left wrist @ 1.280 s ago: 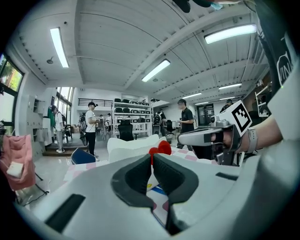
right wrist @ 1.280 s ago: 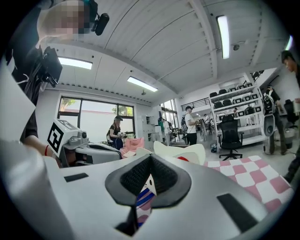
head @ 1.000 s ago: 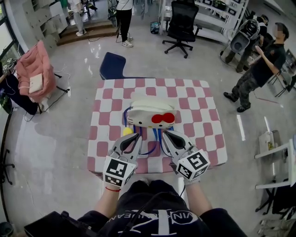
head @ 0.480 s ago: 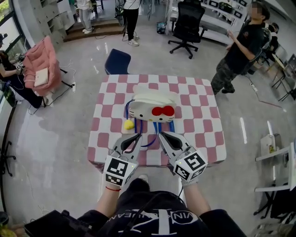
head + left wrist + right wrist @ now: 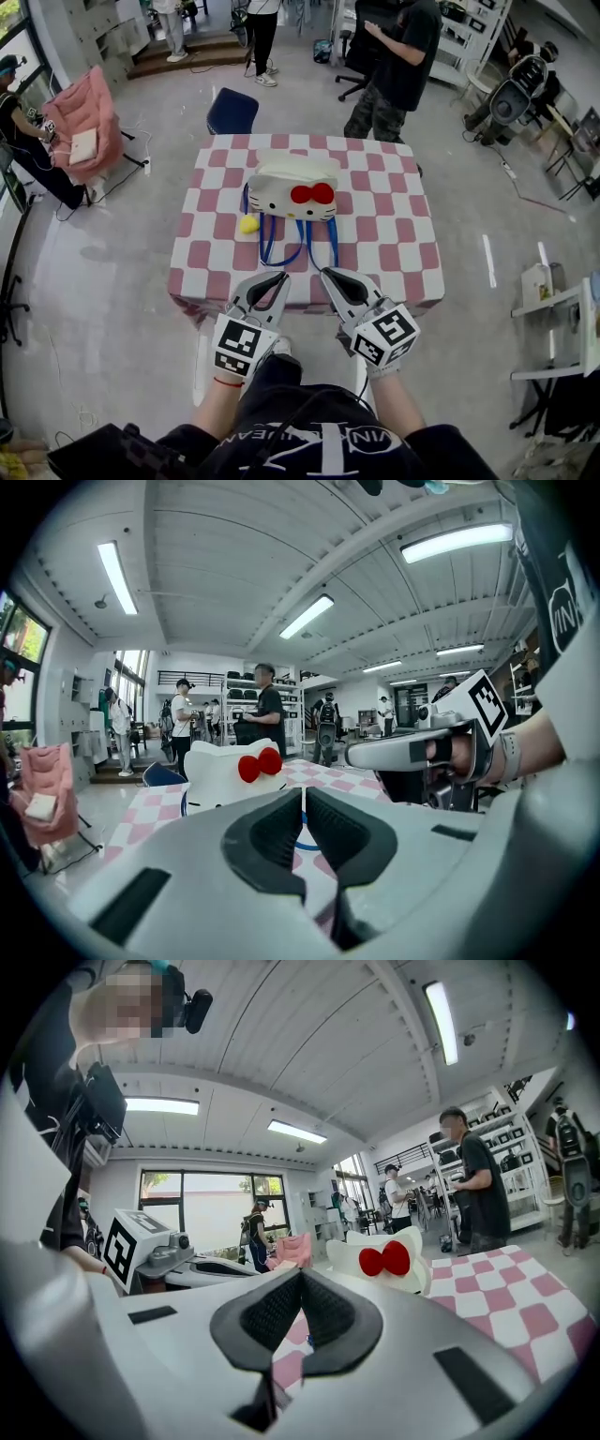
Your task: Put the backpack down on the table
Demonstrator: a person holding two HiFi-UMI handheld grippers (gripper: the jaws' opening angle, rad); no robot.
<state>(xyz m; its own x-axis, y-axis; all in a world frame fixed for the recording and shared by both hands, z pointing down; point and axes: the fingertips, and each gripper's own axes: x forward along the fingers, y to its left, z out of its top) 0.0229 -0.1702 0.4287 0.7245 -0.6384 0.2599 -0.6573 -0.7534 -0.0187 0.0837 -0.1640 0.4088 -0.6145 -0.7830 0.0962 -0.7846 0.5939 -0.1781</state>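
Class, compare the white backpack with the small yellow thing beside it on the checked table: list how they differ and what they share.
The backpack is much larger than the yellow thing. The backpack is white with a red bow and blue straps; the yellow thing is plain yellow. The backpack is long and low; the yellow thing looks round. Both rest on the checked table, close together.

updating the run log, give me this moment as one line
white cat-face backpack with red bow: down on pink-and-white checked table | left tongs: shut, empty | right tongs: shut, empty
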